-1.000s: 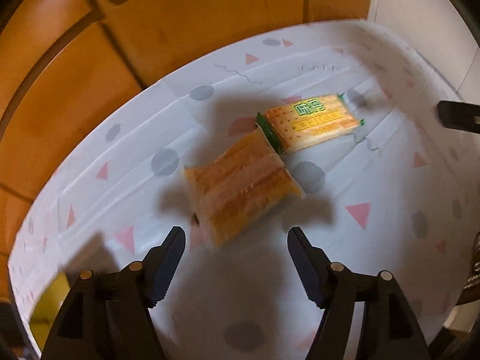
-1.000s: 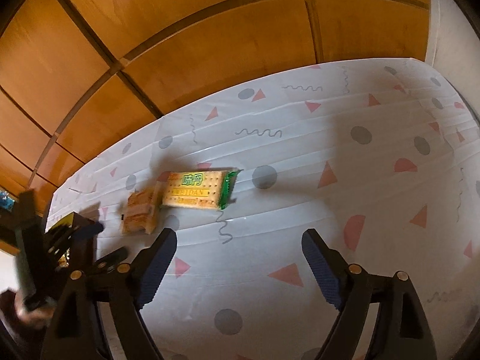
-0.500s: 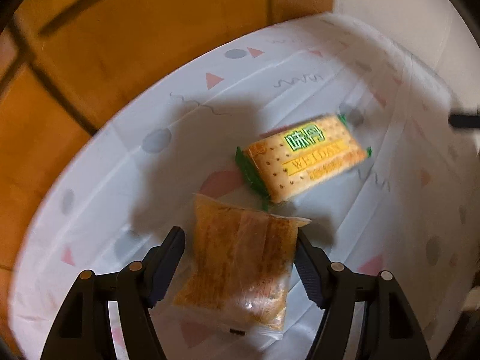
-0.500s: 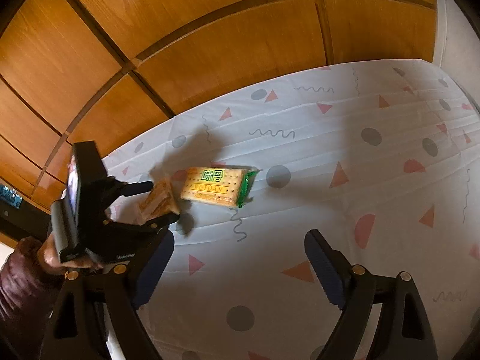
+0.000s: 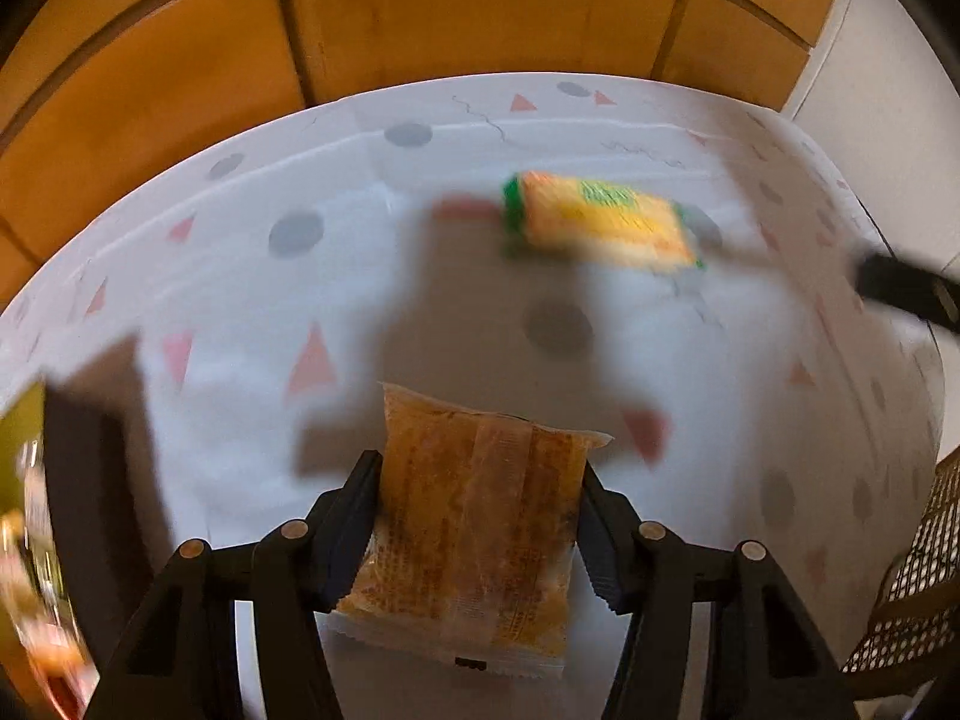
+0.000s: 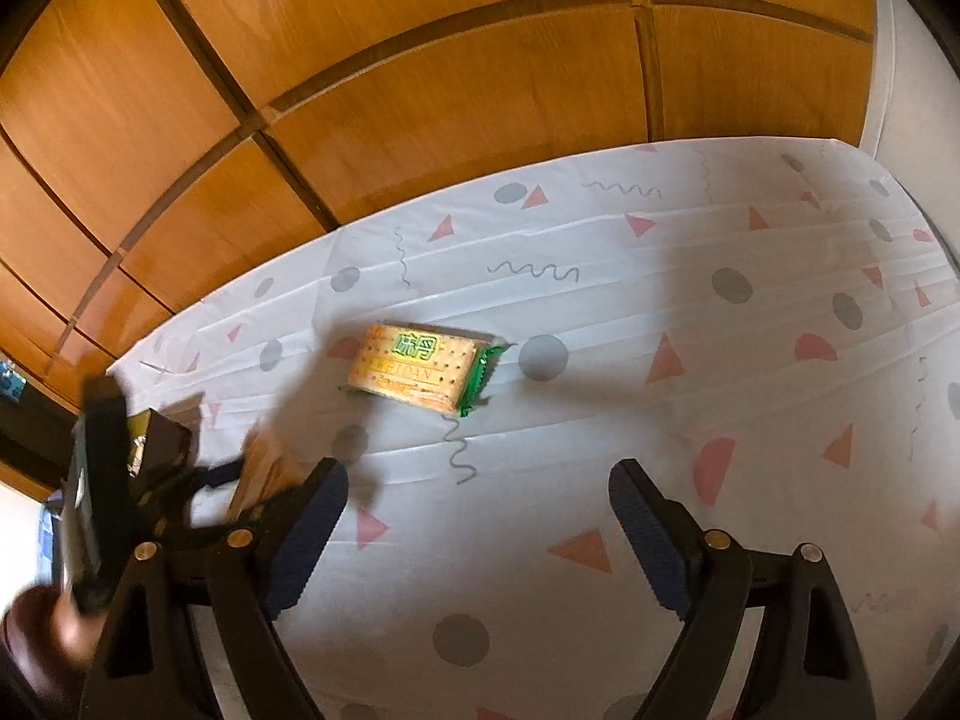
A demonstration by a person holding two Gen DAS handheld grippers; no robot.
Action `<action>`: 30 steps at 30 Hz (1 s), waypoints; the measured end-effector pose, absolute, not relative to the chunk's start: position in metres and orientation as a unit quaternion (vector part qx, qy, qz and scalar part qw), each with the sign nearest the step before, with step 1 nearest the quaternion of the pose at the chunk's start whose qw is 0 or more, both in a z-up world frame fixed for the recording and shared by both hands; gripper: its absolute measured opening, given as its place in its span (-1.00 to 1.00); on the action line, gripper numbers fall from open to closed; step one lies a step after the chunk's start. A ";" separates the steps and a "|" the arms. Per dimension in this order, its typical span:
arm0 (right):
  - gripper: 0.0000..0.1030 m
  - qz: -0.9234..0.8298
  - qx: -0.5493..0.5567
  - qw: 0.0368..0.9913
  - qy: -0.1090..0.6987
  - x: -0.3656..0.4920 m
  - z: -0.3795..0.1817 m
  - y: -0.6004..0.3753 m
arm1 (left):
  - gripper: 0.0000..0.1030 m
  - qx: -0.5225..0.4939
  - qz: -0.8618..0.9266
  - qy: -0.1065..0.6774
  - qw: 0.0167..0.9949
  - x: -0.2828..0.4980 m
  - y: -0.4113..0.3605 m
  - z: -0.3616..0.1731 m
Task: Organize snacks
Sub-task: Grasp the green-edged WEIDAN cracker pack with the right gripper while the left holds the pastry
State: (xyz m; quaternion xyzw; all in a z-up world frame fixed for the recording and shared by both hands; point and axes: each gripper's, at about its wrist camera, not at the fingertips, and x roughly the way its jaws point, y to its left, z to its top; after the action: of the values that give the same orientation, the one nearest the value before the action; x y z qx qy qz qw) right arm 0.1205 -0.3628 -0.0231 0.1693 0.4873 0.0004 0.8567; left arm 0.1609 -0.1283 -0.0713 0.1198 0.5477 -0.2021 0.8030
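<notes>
Now left hand-held gripper (image 5: 477, 516) clamps orange snack packet (image 5: 474, 534); right hand-held gripper (image 6: 477, 531) gapes empty.

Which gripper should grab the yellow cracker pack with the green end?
Probably right. The right gripper is open and empty, with the yellow cracker pack with the green end lying just ahead of it. The left gripper has just closed on the clear orange snack packet.

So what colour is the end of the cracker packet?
Green; the cracker packet shows it best in the right wrist view.
</notes>
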 end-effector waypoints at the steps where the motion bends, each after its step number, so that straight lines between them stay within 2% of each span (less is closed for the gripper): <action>1: 0.73 0.000 0.167 0.856 0.489 0.121 -0.024 -0.362 | 0.18 0.122 -0.203 0.545 0.804 0.153 -0.128 -0.072; 10: 0.73 0.024 0.126 0.841 0.526 0.125 -0.042 -0.341 | 0.18 0.146 -0.200 0.489 0.836 0.074 -0.131 -0.081; 16: 0.73 0.063 0.055 0.833 0.547 0.139 -0.046 -0.308 | 0.18 0.130 -0.213 0.466 0.849 0.069 -0.123 -0.084; 24: 0.73 0.074 -0.080 0.831 0.546 0.208 -0.060 -0.275 | 0.18 0.114 -0.220 0.441 0.862 0.060 -0.117 -0.085; 30: 0.79 0.086 -0.132 0.815 0.558 0.249 -0.080 -0.264 | 0.18 0.104 -0.222 0.436 0.866 0.058 -0.115 -0.084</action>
State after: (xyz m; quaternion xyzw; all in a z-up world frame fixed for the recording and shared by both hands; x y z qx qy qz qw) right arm 0.2494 -0.2640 -0.0803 -0.1318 0.5582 0.0860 0.8147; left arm 0.0580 -0.1147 -0.0840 0.1040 0.4355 -0.2217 0.8662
